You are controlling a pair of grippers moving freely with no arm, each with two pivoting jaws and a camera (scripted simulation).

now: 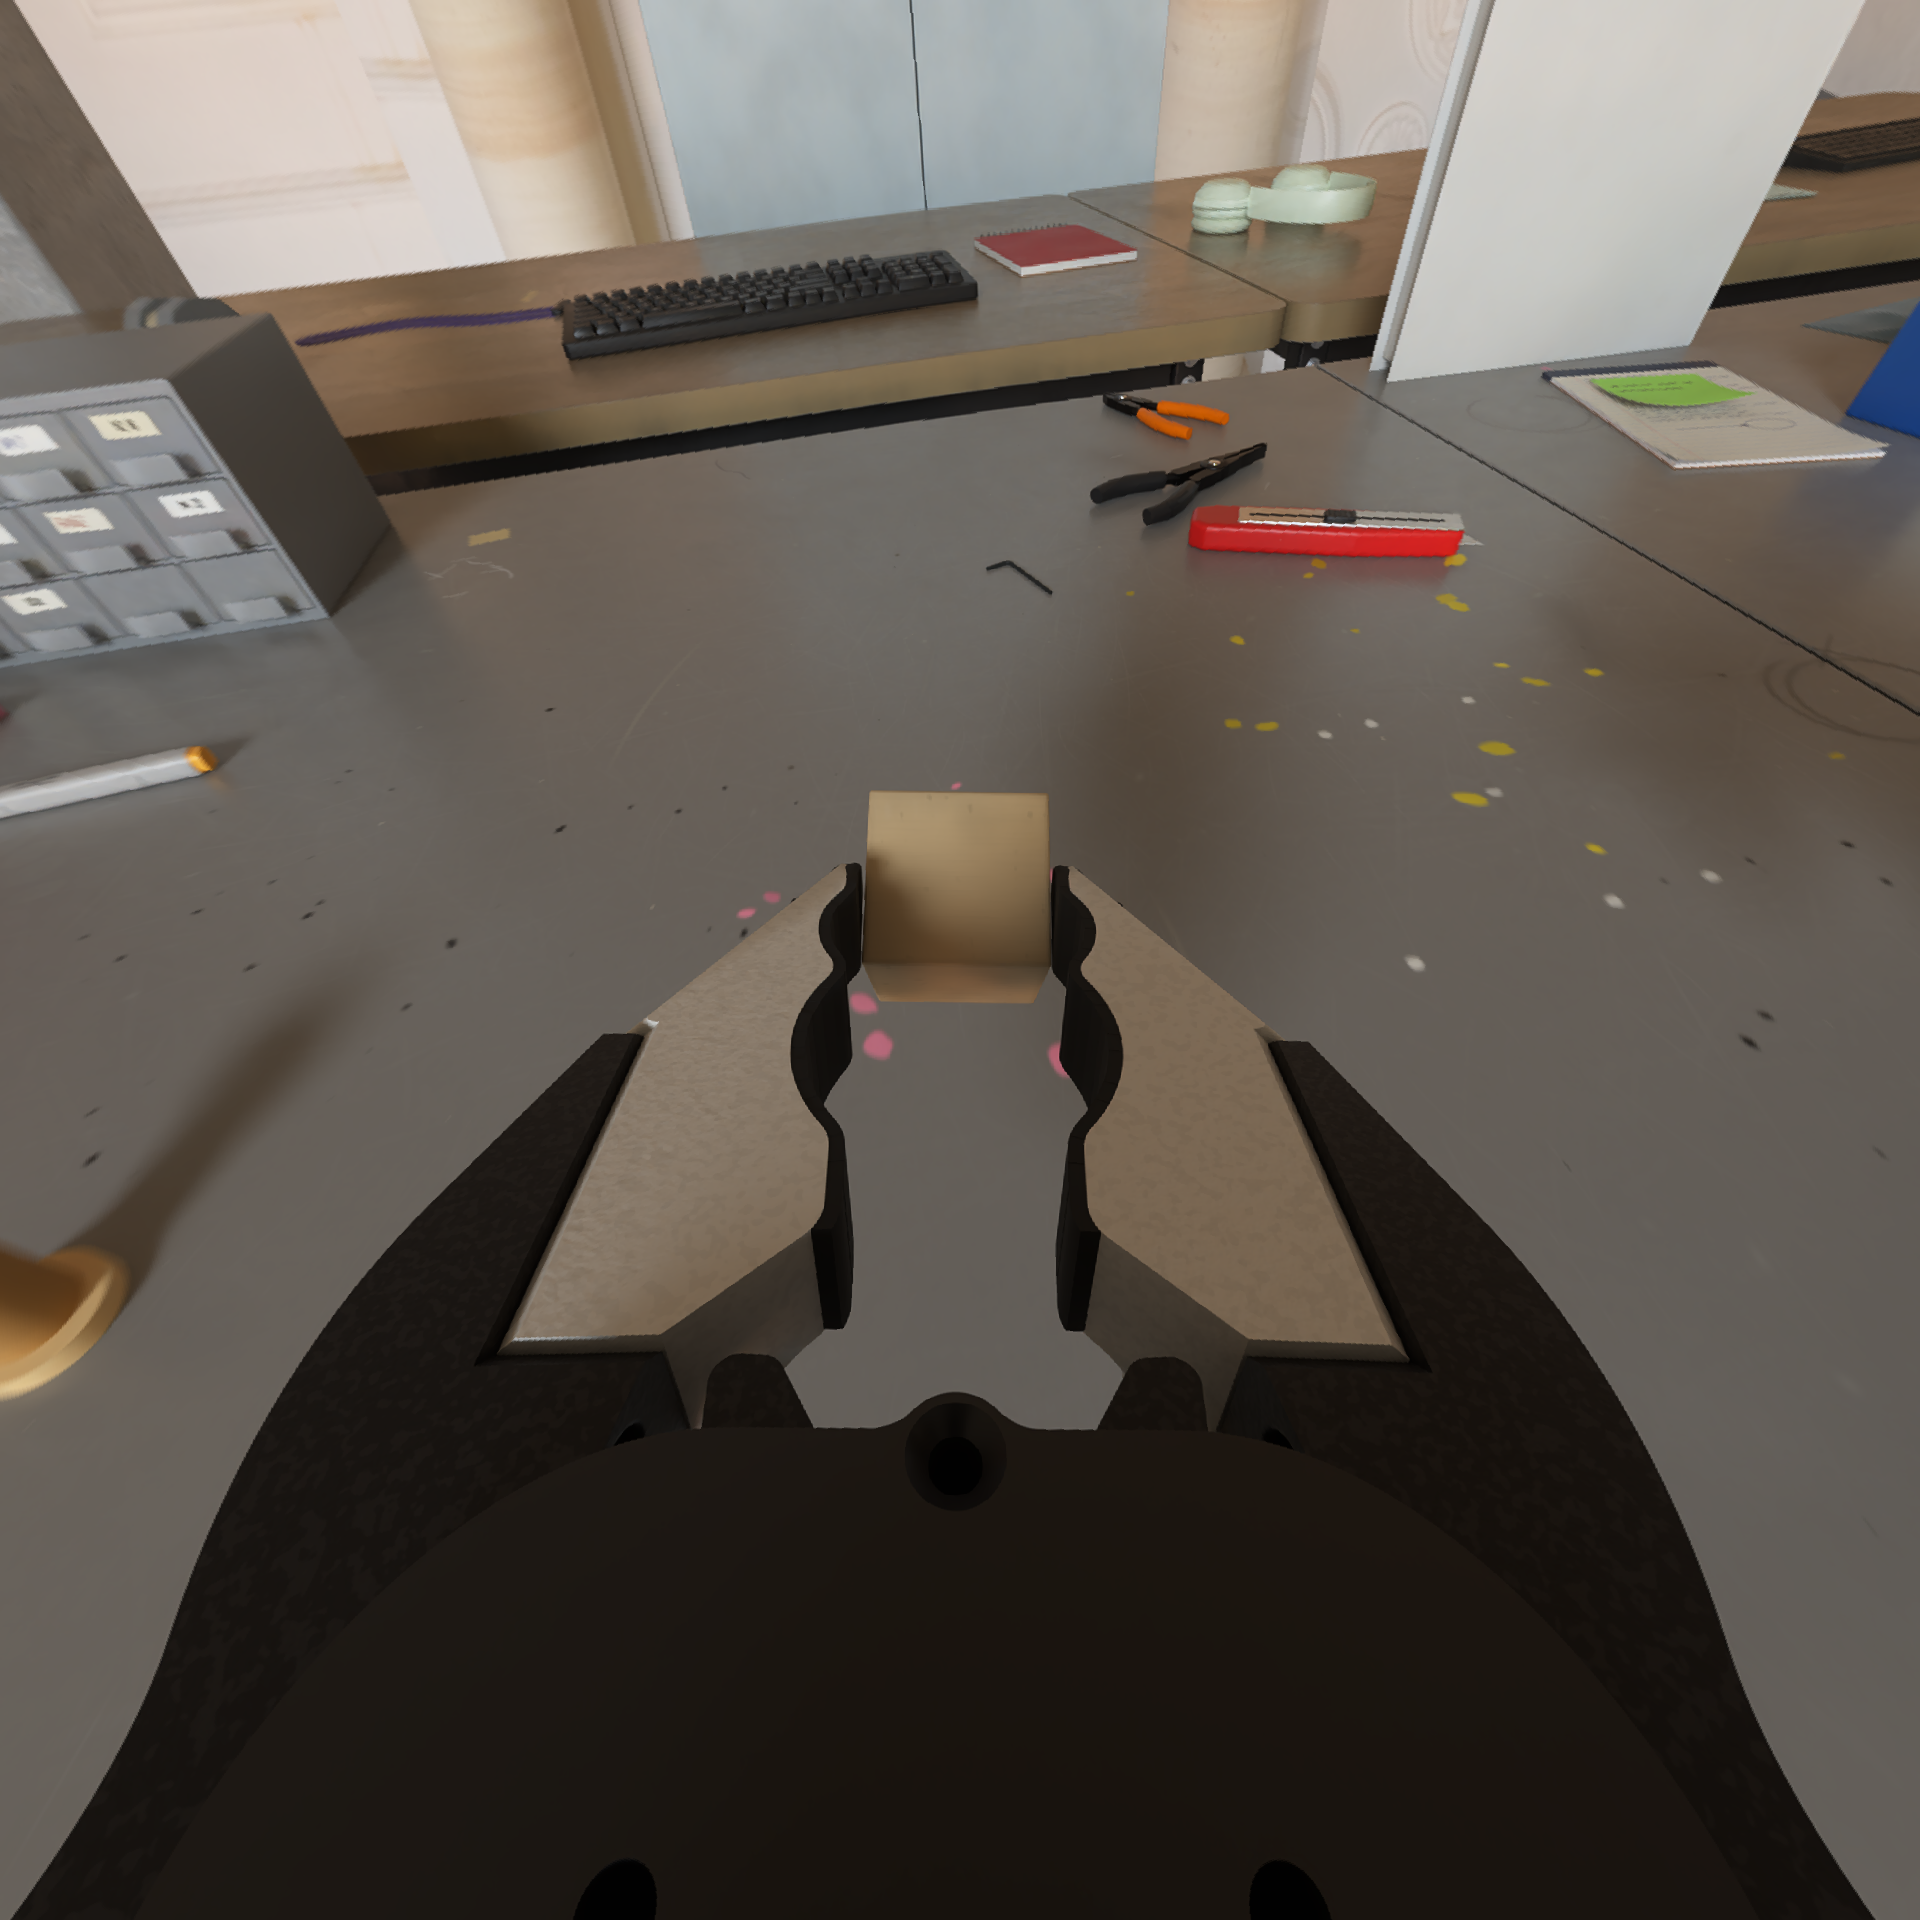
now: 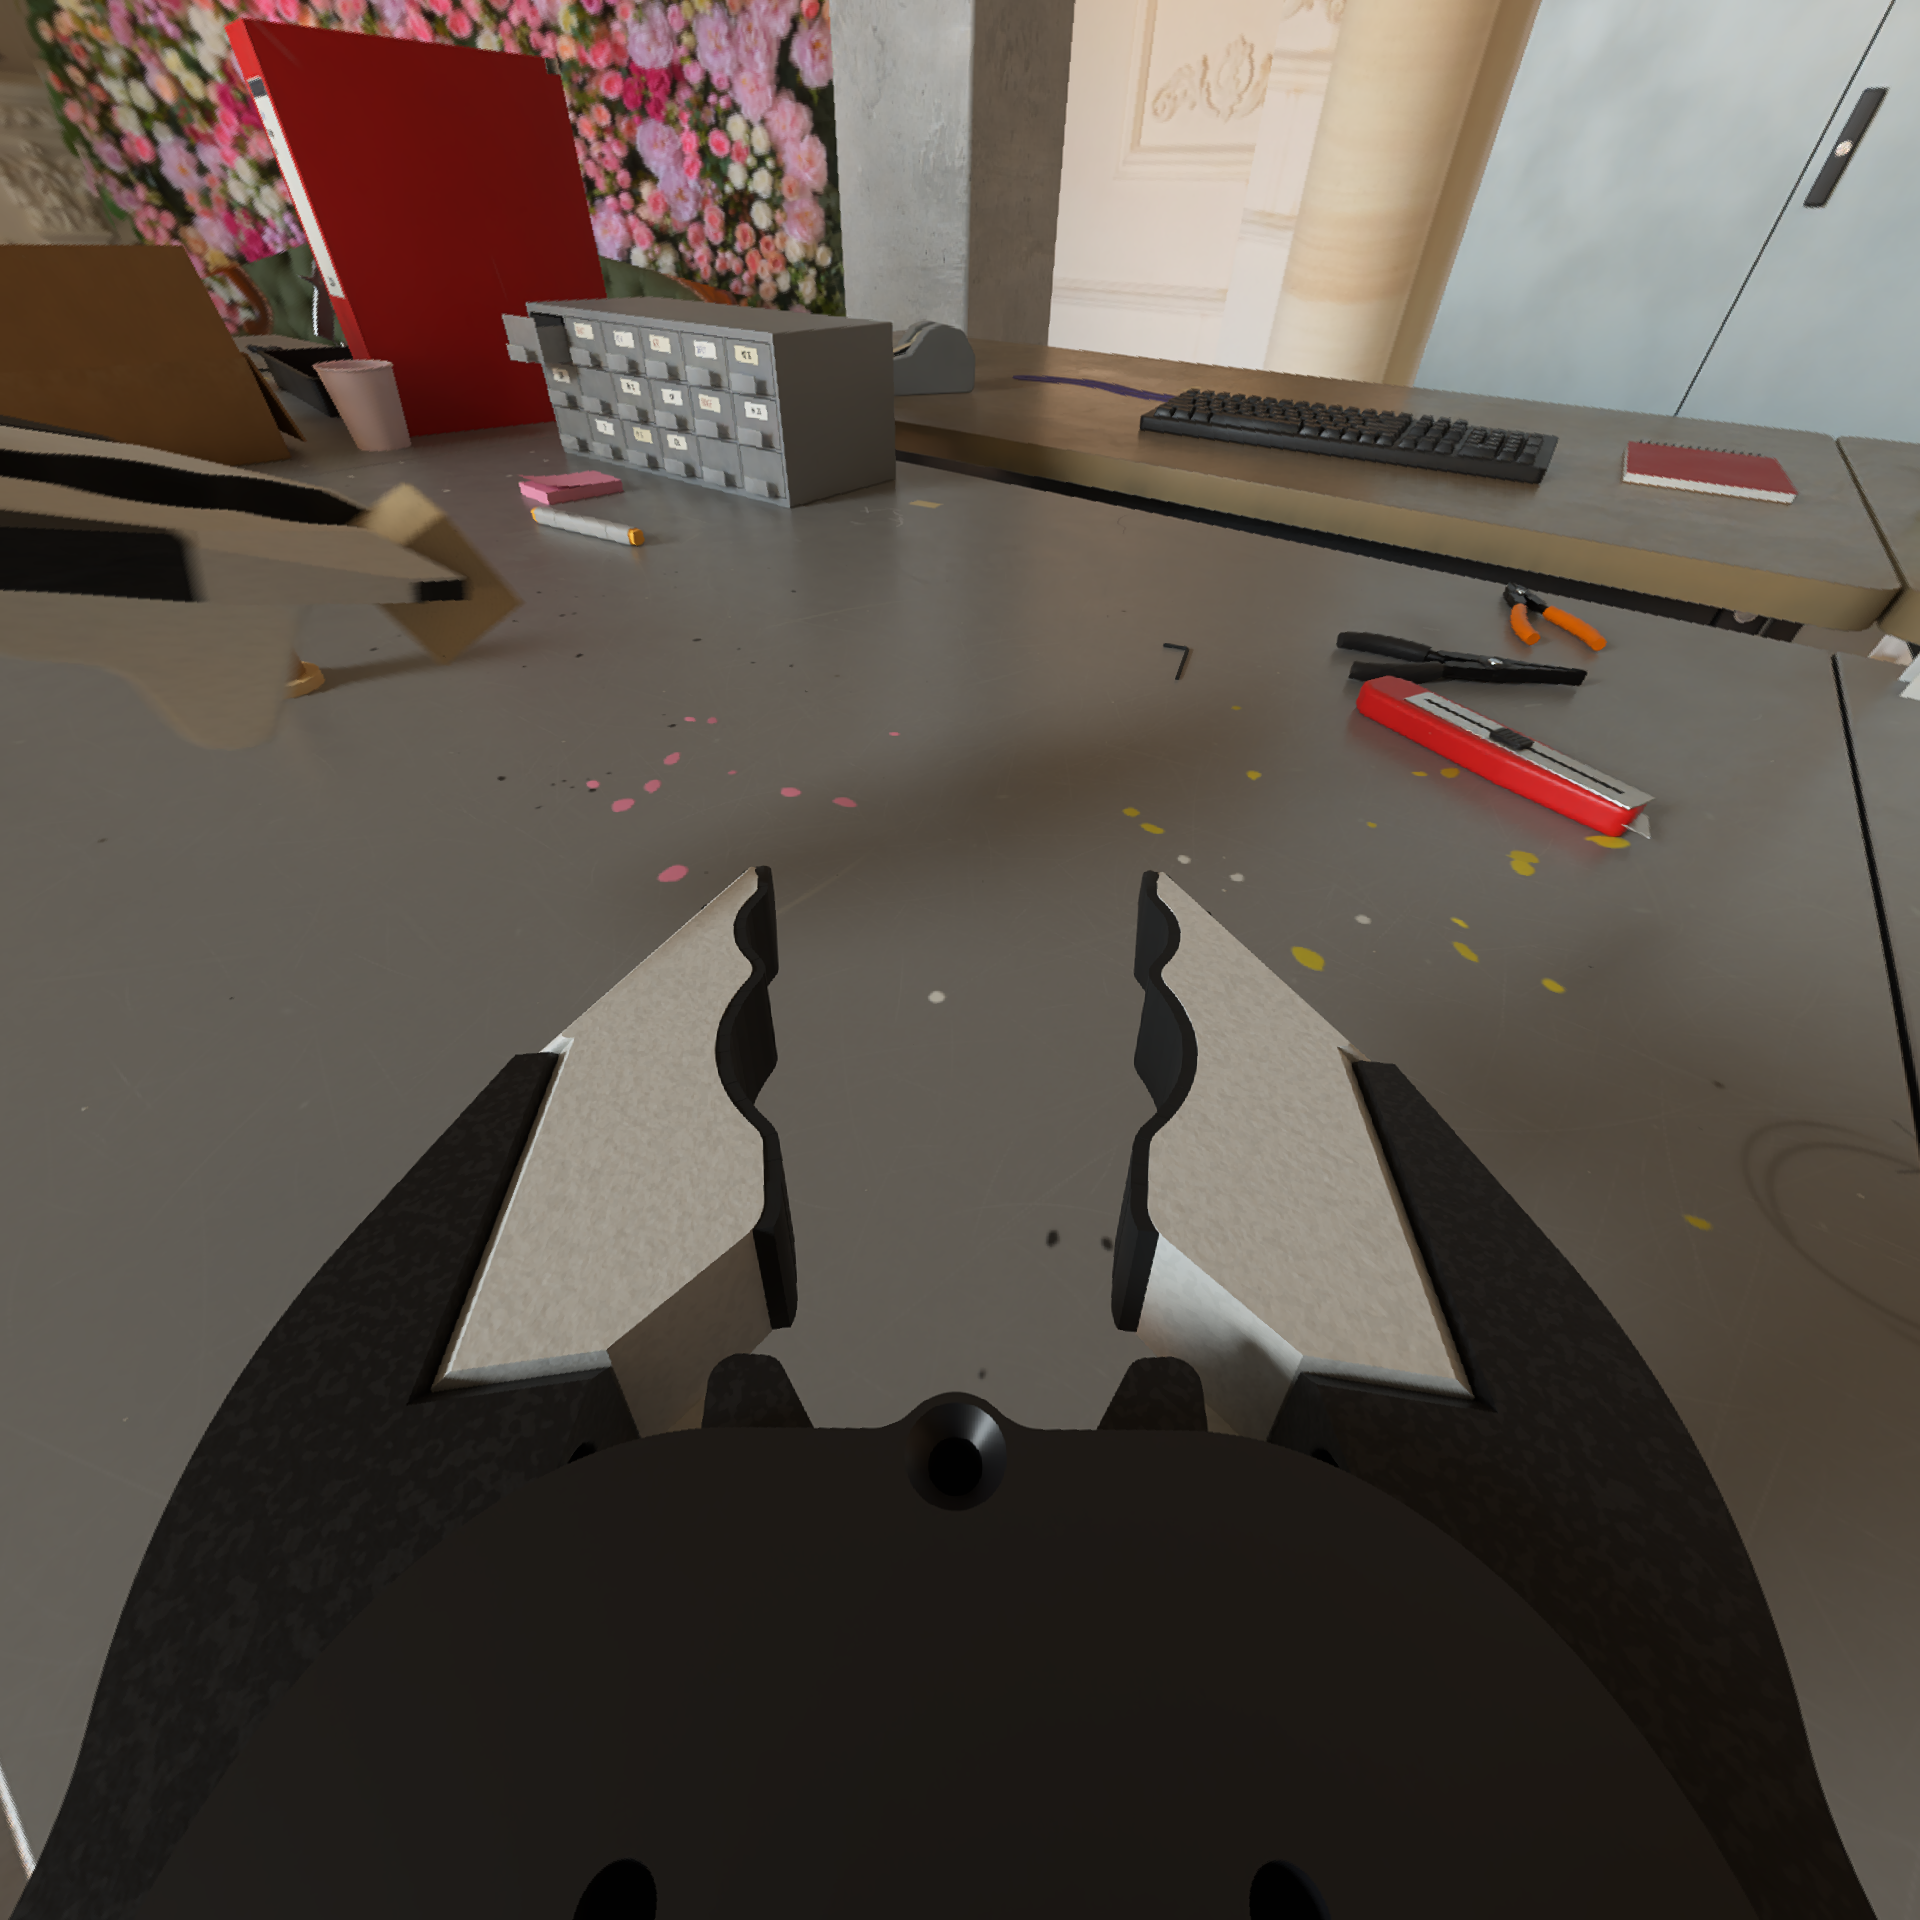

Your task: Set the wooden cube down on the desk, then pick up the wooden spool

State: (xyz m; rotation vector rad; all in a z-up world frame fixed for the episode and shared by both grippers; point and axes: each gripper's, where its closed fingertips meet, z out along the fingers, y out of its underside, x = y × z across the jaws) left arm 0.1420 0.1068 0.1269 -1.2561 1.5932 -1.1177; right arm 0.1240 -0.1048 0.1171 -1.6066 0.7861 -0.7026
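Left tongs [image 1: 957, 904] clamped on a pale wooden cube [image 1: 956, 894], the fingertips pressing its two side faces; cube held clear above the grey scuffed worktop [image 1: 644, 665], over a scatter of pink paint spots. From the right wrist view the same cube [image 2: 442, 582] shows tilted on a corner at the far left, off the surface, left tongs [image 2: 436, 566] around it. Right tongs [image 2: 954, 883] gape wide, nothing between them, hovering over bare worktop [image 2: 935, 1091] with yellow and white flecks. Golden-brown wooden spool [image 1: 52, 1314] sits at the left edge of the left wrist view, only a rounded flange visible, well apart from the cube; a sliver of it [image 2: 307, 681] shows under the left tongs in the right view. Beyond: red utility knife [image 1: 1325, 530], black pliers [image 1: 1174, 480], orange-handled pliers [image 1: 1169, 412], small black hex key [image 1: 1018, 577], grey drawer cabinet [image 1: 156, 499], white marker with orange cap [image 1: 104, 777], black keyboard [image 1: 769, 301] on the far wooden bench
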